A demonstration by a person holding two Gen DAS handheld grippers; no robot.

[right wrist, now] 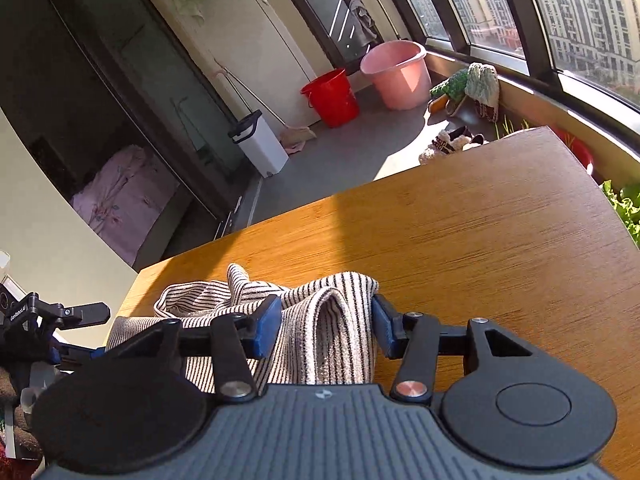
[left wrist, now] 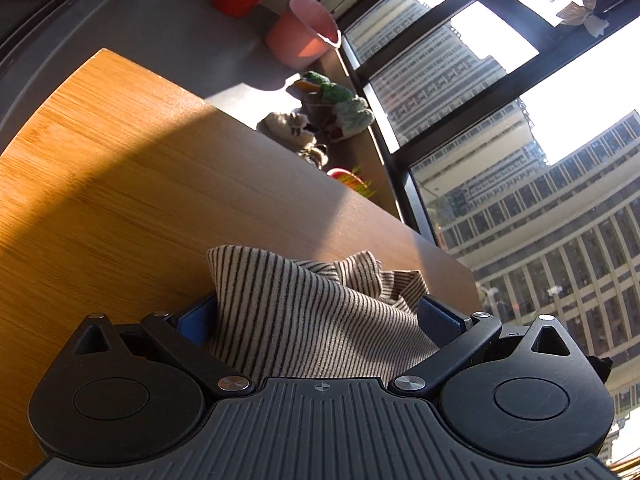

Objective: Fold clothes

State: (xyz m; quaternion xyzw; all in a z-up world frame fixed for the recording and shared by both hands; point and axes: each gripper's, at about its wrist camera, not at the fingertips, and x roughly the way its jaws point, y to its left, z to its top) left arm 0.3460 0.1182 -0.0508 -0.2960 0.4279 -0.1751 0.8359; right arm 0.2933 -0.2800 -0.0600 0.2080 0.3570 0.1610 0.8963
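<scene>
A cream garment with thin dark stripes (left wrist: pixel 280 280) lies bunched on the wooden table (left wrist: pixel 100 200). In the left wrist view my left gripper (left wrist: pixel 316 316) stands wide over it, blue pads on either side of the heap and not squeezing it. In the right wrist view my right gripper (right wrist: pixel 326 328) has its blue pads pressed on a raised fold of the same striped garment (right wrist: pixel 200 300), near the table's (right wrist: pixel 480 220) near edge. The left gripper (right wrist: pixel 86 334) shows at the far left of that view, at the garment's other end.
Beyond the table's far edge the grey floor holds a pink tub (right wrist: pixel 396 72), a red bucket (right wrist: pixel 332 96), a white bin (right wrist: pixel 260 144) and slippers (right wrist: pixel 452 142). Tall windows (left wrist: pixel 480 100) run along the right. Green plants (right wrist: pixel 628 204) stand off the table's right corner.
</scene>
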